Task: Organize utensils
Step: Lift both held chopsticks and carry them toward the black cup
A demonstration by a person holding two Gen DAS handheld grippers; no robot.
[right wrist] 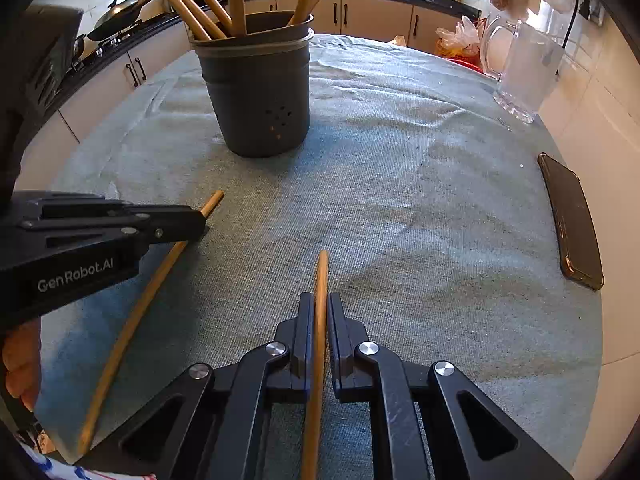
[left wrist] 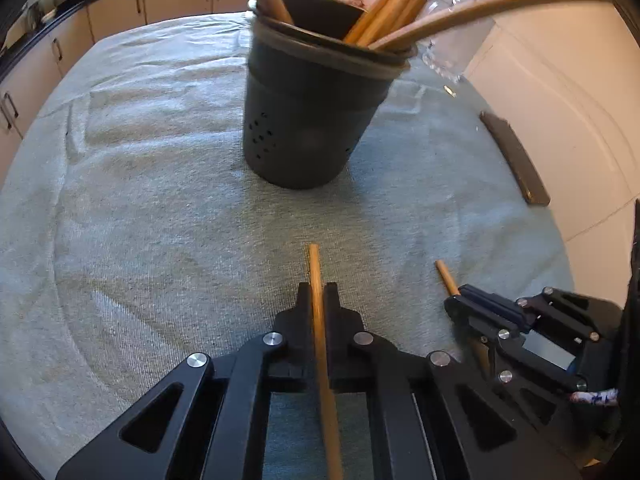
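Observation:
A dark grey utensil holder (left wrist: 308, 120) stands on the cloth-covered table, with several wooden chopsticks in it; it also shows in the right wrist view (right wrist: 258, 96). My left gripper (left wrist: 318, 292) is shut on a wooden chopstick (left wrist: 316, 272) that points toward the holder. My right gripper (right wrist: 320, 300) is shut on another wooden chopstick (right wrist: 321, 276). In the left wrist view the right gripper (left wrist: 460, 294) is at the lower right with its chopstick tip (left wrist: 444, 274) sticking out. In the right wrist view the left gripper (right wrist: 200, 218) is at the left, holding its chopstick (right wrist: 136, 312) low over the cloth.
The table is covered by a grey-green cloth (right wrist: 400, 200). A dark phone (right wrist: 572, 216) lies near the right edge, also in the left wrist view (left wrist: 516, 160). A clear glass jug (right wrist: 524, 76) stands at the far right. Kitchen cabinets (right wrist: 372, 16) lie beyond.

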